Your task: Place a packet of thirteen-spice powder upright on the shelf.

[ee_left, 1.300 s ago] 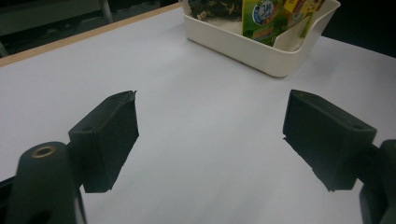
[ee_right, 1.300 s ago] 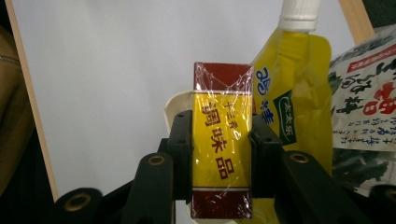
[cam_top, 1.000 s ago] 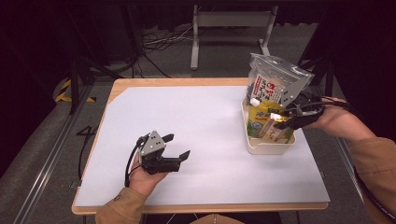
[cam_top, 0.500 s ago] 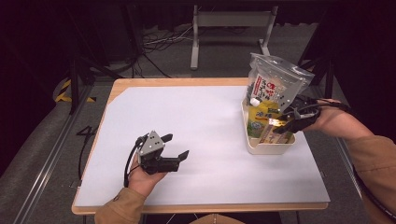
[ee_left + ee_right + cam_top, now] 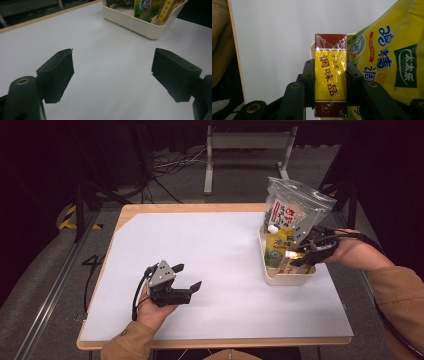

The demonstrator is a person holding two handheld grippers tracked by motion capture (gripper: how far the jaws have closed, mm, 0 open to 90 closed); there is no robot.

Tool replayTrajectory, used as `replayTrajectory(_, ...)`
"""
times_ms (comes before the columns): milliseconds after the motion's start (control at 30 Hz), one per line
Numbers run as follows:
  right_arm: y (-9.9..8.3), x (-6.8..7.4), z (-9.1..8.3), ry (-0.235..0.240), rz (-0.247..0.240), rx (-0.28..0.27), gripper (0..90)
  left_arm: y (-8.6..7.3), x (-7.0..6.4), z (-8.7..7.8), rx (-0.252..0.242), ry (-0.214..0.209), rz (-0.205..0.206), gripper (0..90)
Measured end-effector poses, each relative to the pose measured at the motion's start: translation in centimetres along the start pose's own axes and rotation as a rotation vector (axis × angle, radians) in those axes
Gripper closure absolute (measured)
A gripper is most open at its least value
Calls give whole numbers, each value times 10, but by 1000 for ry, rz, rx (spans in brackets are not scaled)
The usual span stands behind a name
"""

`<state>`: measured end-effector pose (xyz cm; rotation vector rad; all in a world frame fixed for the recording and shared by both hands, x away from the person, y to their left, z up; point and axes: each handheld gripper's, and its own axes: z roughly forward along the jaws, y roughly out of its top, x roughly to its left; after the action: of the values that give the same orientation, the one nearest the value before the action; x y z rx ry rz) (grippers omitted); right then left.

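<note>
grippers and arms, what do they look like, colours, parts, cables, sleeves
Both are black two-jaw tools. The left gripper carries a grey three-cornered plate with small dark dots on top and trails a black cable; its jaws end in blocky matte black pads, with a brass-coloured pivot ring behind one. The right gripper has similar brass-ringed pivots and a black cable running back along the arm. Both forearms wear tan-brown sleeves.

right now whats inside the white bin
In the white bin: a clear pouch standing tall, a yellow bag and a yellow-and-red box clamped by the right gripper. The bin's bottom is covered.
</note>
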<state>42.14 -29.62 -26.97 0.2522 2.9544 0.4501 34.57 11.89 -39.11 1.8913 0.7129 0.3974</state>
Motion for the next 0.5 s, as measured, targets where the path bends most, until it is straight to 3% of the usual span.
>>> replayTrajectory(500,-6,0,21,-4,20,23,675,-2,-1,2,7,-9,-8,184)
